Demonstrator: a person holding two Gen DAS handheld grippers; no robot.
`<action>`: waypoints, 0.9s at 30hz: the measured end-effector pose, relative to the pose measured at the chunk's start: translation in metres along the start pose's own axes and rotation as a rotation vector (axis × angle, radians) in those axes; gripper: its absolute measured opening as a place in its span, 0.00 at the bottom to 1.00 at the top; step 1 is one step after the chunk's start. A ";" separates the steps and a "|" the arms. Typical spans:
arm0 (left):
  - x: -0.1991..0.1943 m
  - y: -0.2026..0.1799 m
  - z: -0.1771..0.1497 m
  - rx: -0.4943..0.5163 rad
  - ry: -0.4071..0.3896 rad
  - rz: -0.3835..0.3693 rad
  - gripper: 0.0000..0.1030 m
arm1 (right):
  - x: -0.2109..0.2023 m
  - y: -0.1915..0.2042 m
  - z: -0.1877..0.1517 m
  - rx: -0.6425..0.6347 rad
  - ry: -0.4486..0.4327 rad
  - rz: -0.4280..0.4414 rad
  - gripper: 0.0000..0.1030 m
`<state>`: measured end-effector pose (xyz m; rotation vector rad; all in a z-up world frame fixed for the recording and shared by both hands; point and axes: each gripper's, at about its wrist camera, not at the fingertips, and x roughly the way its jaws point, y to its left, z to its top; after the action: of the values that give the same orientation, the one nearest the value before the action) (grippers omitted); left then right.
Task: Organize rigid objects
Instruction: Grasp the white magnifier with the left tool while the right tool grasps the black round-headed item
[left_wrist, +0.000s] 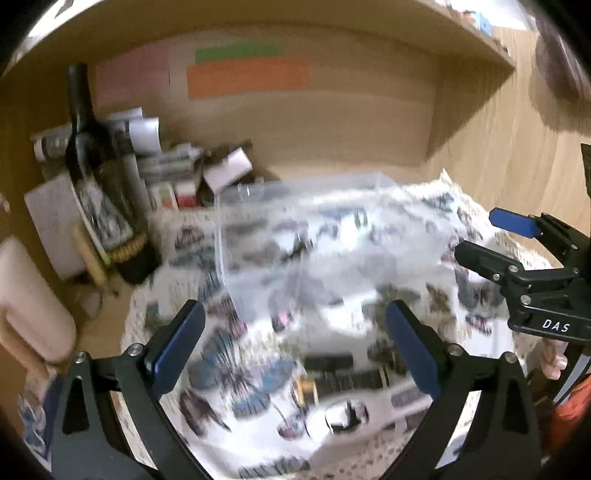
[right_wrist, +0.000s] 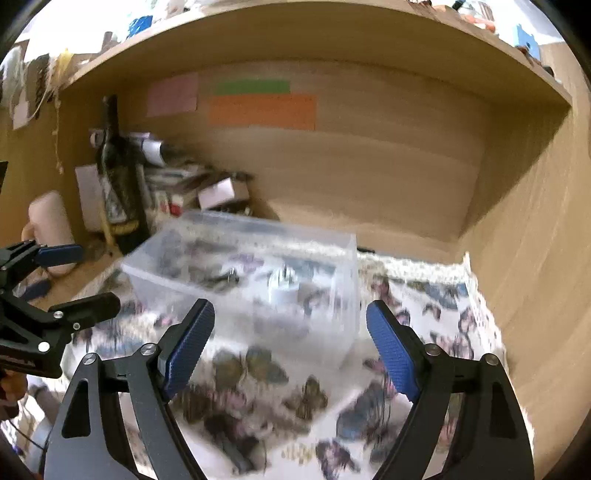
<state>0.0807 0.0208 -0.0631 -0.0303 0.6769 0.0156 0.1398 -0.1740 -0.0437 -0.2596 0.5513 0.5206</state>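
At the far left of your counter (right_wrist: 388, 192), a smooth pale pink rounded jug (left_wrist: 33, 310) stands just beside a dark glass bottle (left_wrist: 99, 192) with a tall narrow neck, a printed label and a band of yellow cord near its base. Behind the bottle lies a jumble of rolled papers and small cardboard boxes (left_wrist: 173, 166), one white box (left_wrist: 227, 170) tilted on top. On the wood-grain back wall above, flat paper strips are stuck: pink (right_wrist: 173, 94), green (right_wrist: 252, 86) and orange (right_wrist: 263, 109).

In the middle sits the clear plastic bin (right_wrist: 258, 280), a rigid rectangular tub with thin see-through walls; blurred small things lie inside, too smeared to name. It rests on a cloth (right_wrist: 436, 302) printed with butterflies and edged in lace.

Your left claw (left_wrist: 295, 347) hangs open, its ribbed blue pads spread wide apart with nothing between them, above the cloth just in front of the bin. Below it lies a long flat dark object (left_wrist: 343, 373) with a yellow part at one end; motion blur hides what it is.

Your right claw (right_wrist: 291, 343) is likewise spread open and holds nothing, its knurled blue pads framing the bin's near right corner without touching it. Both claws have matte black angular frames with round silver rivets.
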 end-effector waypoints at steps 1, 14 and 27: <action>0.002 -0.001 -0.006 -0.008 0.016 -0.010 0.96 | 0.000 0.001 -0.006 -0.001 0.011 0.001 0.80; 0.020 -0.019 -0.057 -0.076 0.121 -0.025 0.96 | 0.013 -0.010 -0.073 0.109 0.174 0.055 0.77; 0.020 -0.015 -0.067 -0.151 0.118 -0.163 0.63 | 0.022 0.015 -0.073 0.055 0.235 0.182 0.32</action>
<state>0.0548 0.0033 -0.1271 -0.2331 0.7885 -0.0925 0.1164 -0.1795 -0.1178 -0.2210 0.8221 0.6547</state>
